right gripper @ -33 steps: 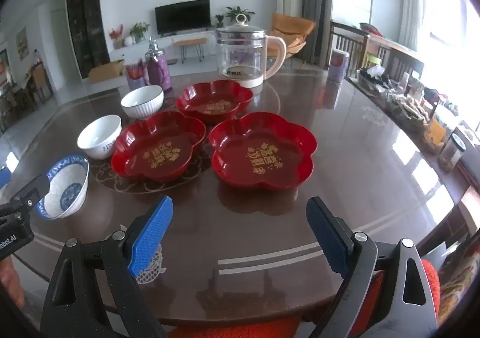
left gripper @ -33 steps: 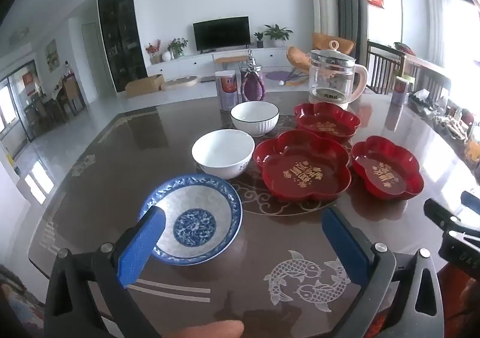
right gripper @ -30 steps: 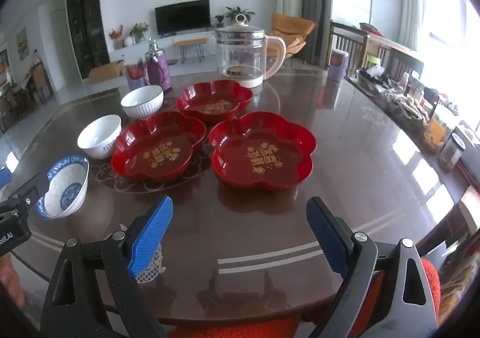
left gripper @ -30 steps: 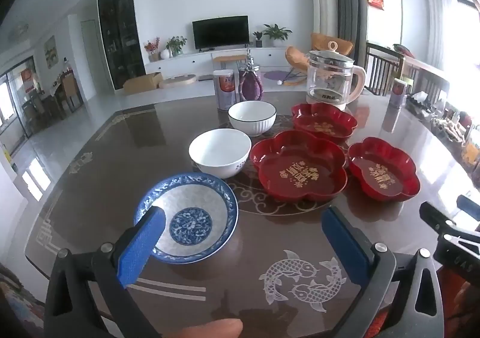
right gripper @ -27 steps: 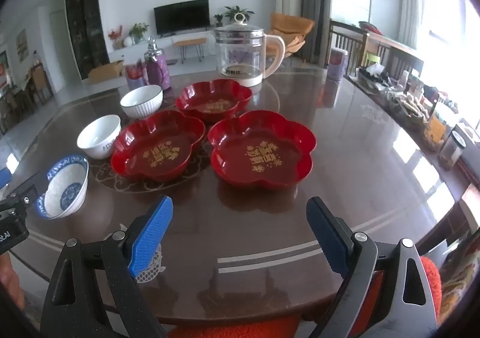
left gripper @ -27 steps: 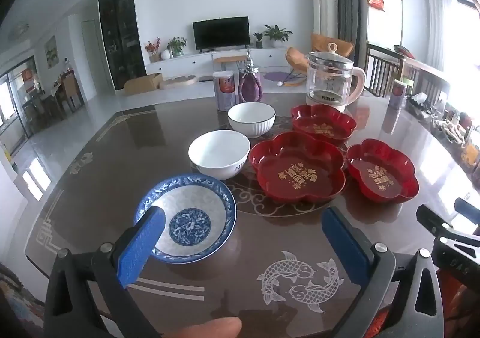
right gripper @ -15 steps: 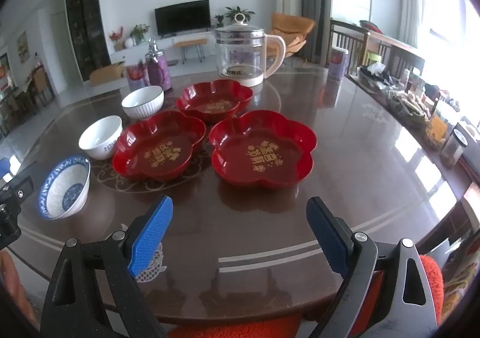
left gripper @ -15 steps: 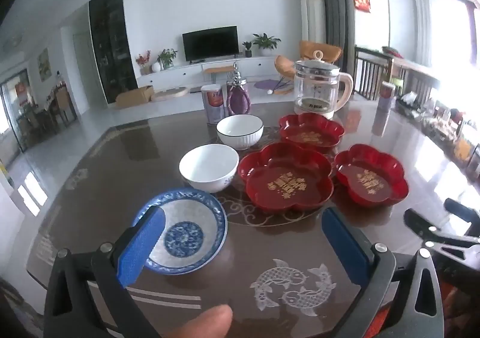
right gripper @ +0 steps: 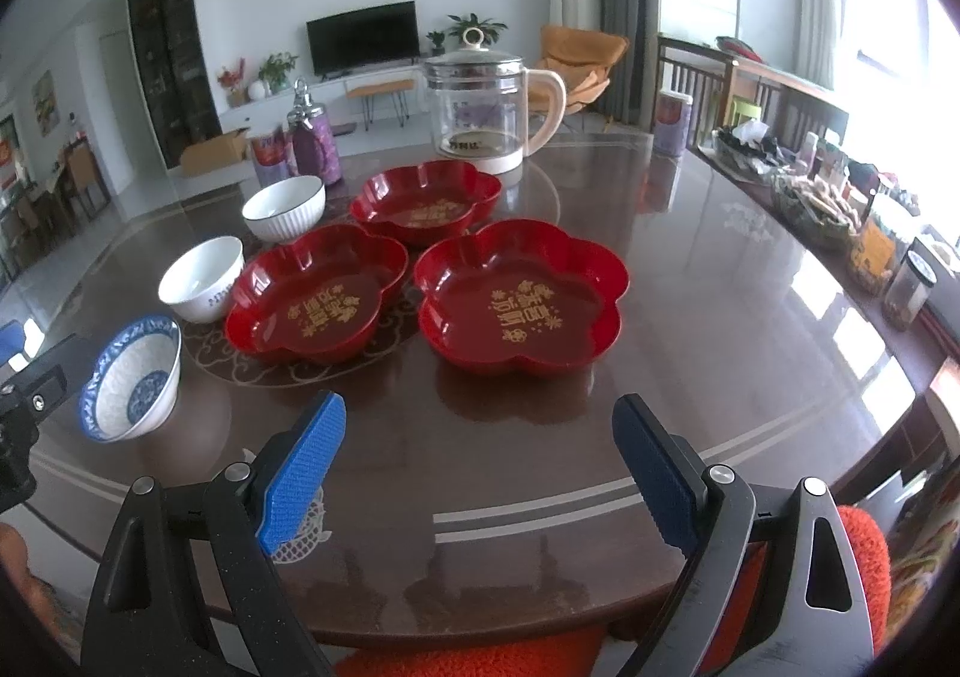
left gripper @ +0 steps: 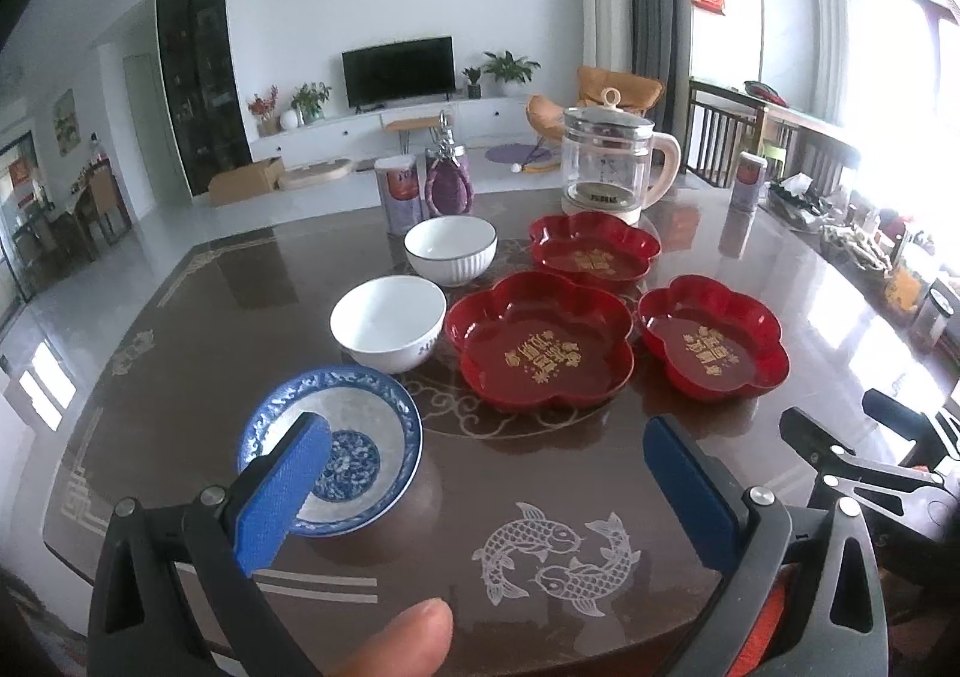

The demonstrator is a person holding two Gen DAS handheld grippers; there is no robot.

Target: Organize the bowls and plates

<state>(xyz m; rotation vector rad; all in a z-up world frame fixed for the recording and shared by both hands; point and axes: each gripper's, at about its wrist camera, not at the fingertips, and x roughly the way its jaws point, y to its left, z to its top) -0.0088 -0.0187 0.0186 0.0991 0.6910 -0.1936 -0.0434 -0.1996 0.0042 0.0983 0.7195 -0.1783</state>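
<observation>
A blue-and-white bowl (left gripper: 360, 446) (right gripper: 135, 380) sits near the table's front left. Behind it stand a plain white bowl (left gripper: 389, 321) (right gripper: 201, 278) and a ribbed white bowl (left gripper: 450, 249) (right gripper: 284, 207). Three red flower-shaped plates lie to the right: middle (left gripper: 540, 344) (right gripper: 315, 296), far (left gripper: 594, 248) (right gripper: 425, 203), right (left gripper: 714, 344) (right gripper: 519, 296). My left gripper (left gripper: 486, 482) is open and empty above the front edge, its left pad over the blue bowl. My right gripper (right gripper: 480, 458) is open and empty in front of the right plate.
A glass kettle (left gripper: 612, 164) (right gripper: 486, 101), a purple jar (left gripper: 447, 185) and a can (left gripper: 396, 191) stand at the table's (right gripper: 720, 281) far side. Another can (right gripper: 672, 122) is far right. A cluttered sideboard (right gripper: 840, 209) runs along the right.
My left gripper has drawn back and risen a little, so the dishes look smaller and farther. The right gripper has hardly moved. Both stay open.
</observation>
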